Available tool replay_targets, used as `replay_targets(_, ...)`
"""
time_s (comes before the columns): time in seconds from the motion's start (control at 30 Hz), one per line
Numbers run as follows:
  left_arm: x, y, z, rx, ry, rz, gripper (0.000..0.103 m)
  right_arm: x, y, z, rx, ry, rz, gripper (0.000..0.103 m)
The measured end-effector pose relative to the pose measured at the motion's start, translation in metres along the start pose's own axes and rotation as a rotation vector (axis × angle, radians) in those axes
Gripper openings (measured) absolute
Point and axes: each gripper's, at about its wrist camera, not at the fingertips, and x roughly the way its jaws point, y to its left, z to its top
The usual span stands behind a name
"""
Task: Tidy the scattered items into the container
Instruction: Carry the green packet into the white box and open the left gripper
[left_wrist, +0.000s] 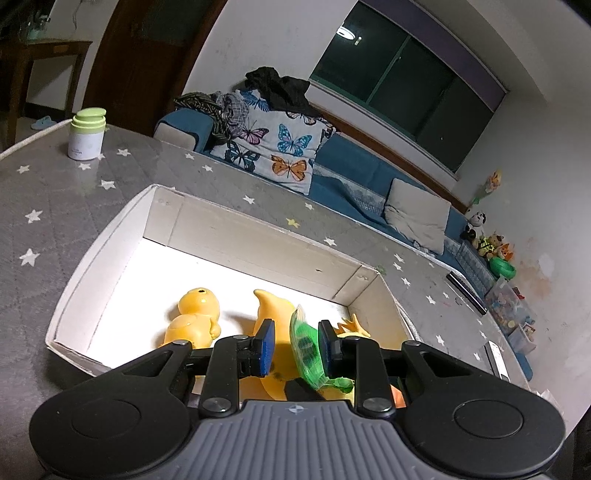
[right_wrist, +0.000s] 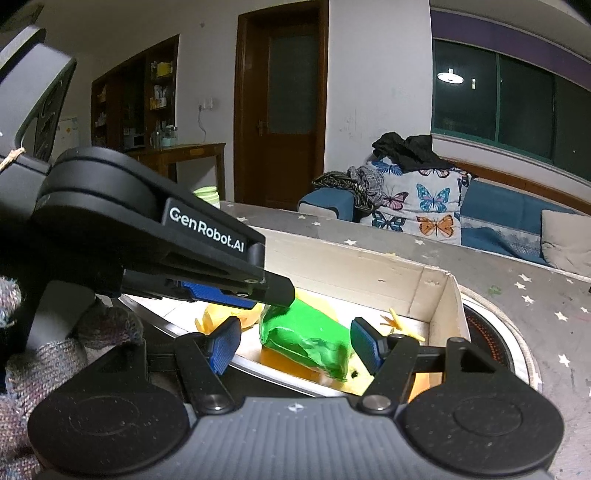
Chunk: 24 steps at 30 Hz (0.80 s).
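Observation:
A white cardboard box (left_wrist: 255, 243) (right_wrist: 369, 269) sits on the grey star-patterned table. Inside lie yellow rubber toys: a round-headed figure (left_wrist: 195, 314) and a pointed one (left_wrist: 273, 306). My left gripper (left_wrist: 295, 347) (right_wrist: 258, 295) hangs over the box, open. A green packet (left_wrist: 304, 347) (right_wrist: 306, 339) leans against its right pad and stands clear of the left pad. In the right wrist view the packet looks blurred, over the yellow toys. My right gripper (right_wrist: 295, 343) is open just above the box's near rim, with the packet seen between its fingers but farther off.
A white jar with a green lid (left_wrist: 86, 134) stands at the table's far left corner. A blue sofa with a butterfly cushion (left_wrist: 273, 147) runs behind the table. A gloved hand (right_wrist: 22, 354) holds the left gripper. A round dark disc (right_wrist: 484, 339) lies right of the box.

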Motion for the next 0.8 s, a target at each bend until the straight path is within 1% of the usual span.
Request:
replay_targets(0.13, -0.011, -0.003, -0.002, 0.018, -0.016, 0.004, 0.027, -0.010, 0.003, -0.002, -0.005, -0.018, -0.002, 0.069)
replay_targets(0.2, -0.016, -0.004, -0.004, 0.028, -0.022, 0.009, 0.027, -0.015, 0.003, -0.003, -0.002, -0.025, -0.005, 0.076)
replay_targets(0.3, -0.026, -0.006, -0.010, 0.045, -0.030, 0.019, 0.027, -0.023, 0.004, -0.005, 0.002, -0.036, -0.010, 0.077)
replay_targets(0.37, -0.032, -0.007, -0.014, 0.053, -0.035, 0.024, 0.027, -0.027, 0.004, -0.006, 0.005, -0.041, -0.013, 0.082)
replay_targets(0.5, -0.045, -0.009, -0.022, 0.069, -0.043, 0.034, 0.027, -0.037, 0.005, -0.011, 0.010, -0.049, -0.019, 0.085)
replay_targets(0.57, -0.051, -0.009, -0.027, 0.074, -0.043, 0.043, 0.029, -0.042, 0.006, -0.014, 0.013, -0.051, -0.019, 0.087)
replay_targets(0.8, -0.061, -0.009, -0.042, 0.084, -0.034, 0.075, 0.029, -0.057, 0.007, -0.020, 0.023, -0.067, -0.028, 0.096)
